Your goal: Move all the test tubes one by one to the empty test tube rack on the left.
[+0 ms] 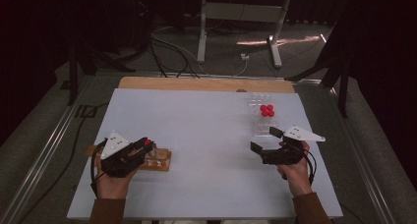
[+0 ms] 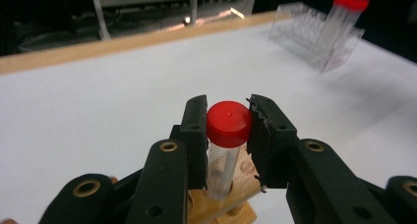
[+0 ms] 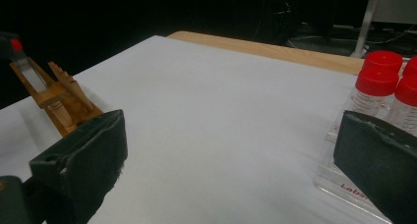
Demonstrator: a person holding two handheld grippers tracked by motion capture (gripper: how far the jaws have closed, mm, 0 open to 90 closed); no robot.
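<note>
A clear tube with a red cap (image 2: pixel 228 123) stands tilted in a small wooden rack (image 2: pixel 241 184) at the table's front left. My left gripper (image 2: pixel 228 106) is shut on the tube, its two black jaws pressing either side of the cap. From above, the left gripper (image 1: pixel 146 145) lies over the wooden rack (image 1: pixel 160 161), with the red cap (image 1: pixel 147 142) at its tip. My right gripper (image 1: pixel 265 139) stands open and holds nothing, just in front of a clear plastic rack (image 1: pixel 263 126). In the right gripper view the jaws of the right gripper (image 3: pixel 236 135) are wide apart over bare table.
The clear rack (image 3: pixel 344 189) holds several red-capped tubes (image 3: pixel 378 81) at the right rear of the white table (image 1: pixel 196 126). A wooden strip (image 1: pixel 206 84) runs along the far edge. Beyond it are cables and metal stand legs (image 1: pixel 201 32) on the floor.
</note>
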